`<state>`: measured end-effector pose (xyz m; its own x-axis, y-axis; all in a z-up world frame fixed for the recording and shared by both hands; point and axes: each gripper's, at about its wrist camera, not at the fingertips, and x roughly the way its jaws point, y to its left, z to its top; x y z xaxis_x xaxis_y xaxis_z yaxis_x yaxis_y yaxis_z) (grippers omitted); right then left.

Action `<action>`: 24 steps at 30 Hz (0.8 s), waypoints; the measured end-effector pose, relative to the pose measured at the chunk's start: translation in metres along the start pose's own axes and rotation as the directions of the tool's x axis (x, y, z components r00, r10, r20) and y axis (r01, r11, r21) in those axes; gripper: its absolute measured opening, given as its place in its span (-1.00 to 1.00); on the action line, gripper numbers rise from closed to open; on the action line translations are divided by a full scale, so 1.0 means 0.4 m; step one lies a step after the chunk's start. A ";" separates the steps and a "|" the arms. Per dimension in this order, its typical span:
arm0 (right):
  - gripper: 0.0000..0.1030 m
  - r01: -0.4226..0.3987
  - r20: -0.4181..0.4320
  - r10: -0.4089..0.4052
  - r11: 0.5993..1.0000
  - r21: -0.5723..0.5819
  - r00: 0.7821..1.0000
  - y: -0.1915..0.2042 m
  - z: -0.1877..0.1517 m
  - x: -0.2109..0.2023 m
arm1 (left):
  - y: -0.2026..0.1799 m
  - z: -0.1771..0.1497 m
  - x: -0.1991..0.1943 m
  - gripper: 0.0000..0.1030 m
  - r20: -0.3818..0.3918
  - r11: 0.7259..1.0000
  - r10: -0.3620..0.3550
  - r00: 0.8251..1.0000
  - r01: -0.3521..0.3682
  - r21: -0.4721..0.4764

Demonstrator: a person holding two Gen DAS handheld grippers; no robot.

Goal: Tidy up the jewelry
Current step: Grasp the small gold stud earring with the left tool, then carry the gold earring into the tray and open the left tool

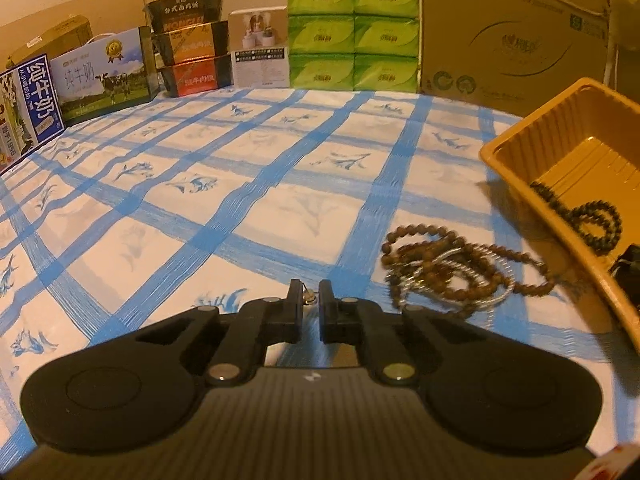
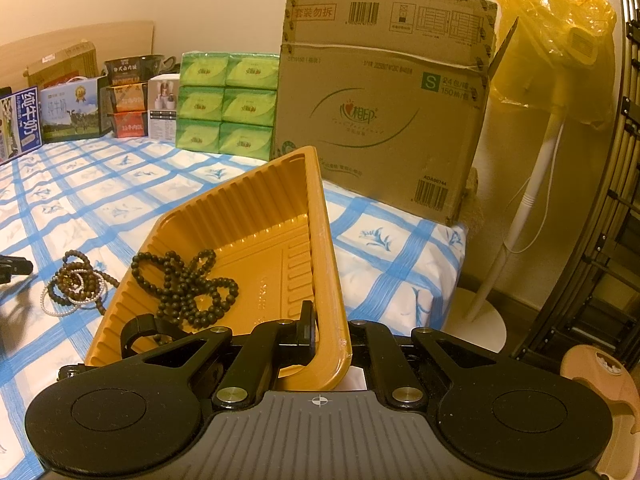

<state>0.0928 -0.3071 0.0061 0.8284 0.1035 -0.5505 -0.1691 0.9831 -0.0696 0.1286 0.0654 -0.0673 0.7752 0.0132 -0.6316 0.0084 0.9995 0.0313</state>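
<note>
A yellow plastic tray (image 2: 256, 216) is tilted up on the blue-checked tablecloth; my right gripper (image 2: 326, 332) is shut on its near rim. A dark bead necklace (image 2: 188, 280) lies inside the tray, also visible in the left wrist view (image 1: 592, 216). A heap of brown bead strands with a pearl strand (image 1: 452, 268) lies on the cloth left of the tray (image 1: 520, 152), also seen in the right wrist view (image 2: 78, 284). My left gripper (image 1: 310, 300) is nearly closed on a small silvery jewelry piece (image 1: 309, 295), just left of the heap.
Milk cartons (image 1: 36, 108), stacked food bowls (image 1: 188, 40), green tissue packs (image 1: 352, 36) and a large cardboard box (image 1: 512, 32) line the table's far edge. A white fan stand (image 2: 520, 216) and yellow bag (image 2: 560, 40) stand past the table's right edge.
</note>
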 end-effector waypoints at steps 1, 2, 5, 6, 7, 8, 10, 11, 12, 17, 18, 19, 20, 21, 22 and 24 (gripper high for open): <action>-0.89 0.000 0.000 0.000 1.000 0.000 1.000 0.002 0.001 0.001 | -0.004 0.004 -0.009 -0.88 0.005 1.000 -0.008 1.000 0.008 0.000; -0.89 0.000 -0.001 0.000 1.000 0.000 1.000 0.001 0.000 0.000 | -0.010 0.009 -0.018 -0.88 0.010 1.000 -0.017 1.000 0.017 0.002; -0.89 0.000 -0.001 0.000 1.000 0.001 1.000 0.000 0.001 0.001 | -0.036 0.026 -0.043 -0.88 0.019 0.999 -0.052 0.998 0.052 0.015; -0.89 0.000 -0.001 0.000 1.000 0.001 1.000 0.000 0.001 0.001 | -0.047 0.033 -0.051 -0.88 0.020 0.997 -0.070 0.997 0.069 0.022; -0.89 0.000 -0.001 0.000 1.000 0.000 1.000 0.000 0.001 0.002 | -0.061 0.039 -0.061 -0.88 0.025 0.996 -0.090 0.996 0.089 0.031; -0.89 0.000 -0.001 0.000 1.000 0.001 1.000 0.000 0.001 0.002 | -0.079 0.045 -0.071 -0.88 0.029 0.993 -0.116 0.993 0.114 0.043; -0.89 -0.001 0.000 0.001 1.000 0.002 1.000 -0.002 0.003 0.001 | -0.111 0.055 -0.086 -0.88 0.034 0.986 -0.156 0.987 0.154 0.063; -0.89 -0.001 0.000 0.001 1.000 0.002 1.000 -0.003 0.003 0.001 | -0.128 0.060 -0.093 -0.88 0.036 0.982 -0.179 0.983 0.176 0.073; -0.89 -0.001 0.000 0.001 1.000 0.002 1.000 -0.003 0.004 0.002 | -0.148 0.066 -0.100 -0.88 0.037 0.976 -0.205 0.978 0.202 0.083; -0.89 0.000 0.000 0.000 1.000 0.002 1.000 -0.002 0.004 0.002 | -0.253 0.084 -0.133 -0.88 0.035 0.934 -0.336 0.941 0.328 0.140; -0.89 -0.001 0.000 0.001 1.000 0.003 1.000 -0.003 0.004 0.002 | -0.274 0.086 -0.139 -0.88 0.032 0.923 -0.360 0.932 0.352 0.154; -0.89 -0.001 -0.001 0.001 1.000 0.003 1.000 -0.002 0.004 0.002 | -0.294 0.087 -0.144 -0.88 0.027 0.913 -0.382 0.924 0.372 0.165; -0.89 -0.001 0.000 0.001 1.000 0.004 1.000 -0.004 0.004 0.002 | -0.313 0.088 -0.148 -0.88 0.024 0.903 -0.403 0.915 0.393 0.177; -0.89 0.000 0.000 0.000 1.000 0.003 1.000 -0.003 0.004 0.002 | -0.333 0.088 -0.153 -0.88 0.019 0.892 -0.421 0.907 0.410 0.191; -0.89 0.000 -0.001 0.000 1.000 0.003 1.000 -0.002 0.004 0.002 | -0.351 0.087 -0.157 -0.88 0.016 0.883 -0.436 0.900 0.423 0.205; -0.89 -0.001 0.000 0.001 1.000 0.004 1.000 -0.002 0.007 0.001 | -0.381 0.085 -0.159 -0.88 0.005 0.866 -0.460 0.888 0.447 0.225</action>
<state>0.0947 -0.3075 0.0082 0.8280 0.1047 -0.5508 -0.1677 0.9837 -0.0652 0.0994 -0.0888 -0.0057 0.6879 -0.4481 -0.5710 0.4962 0.8645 -0.0807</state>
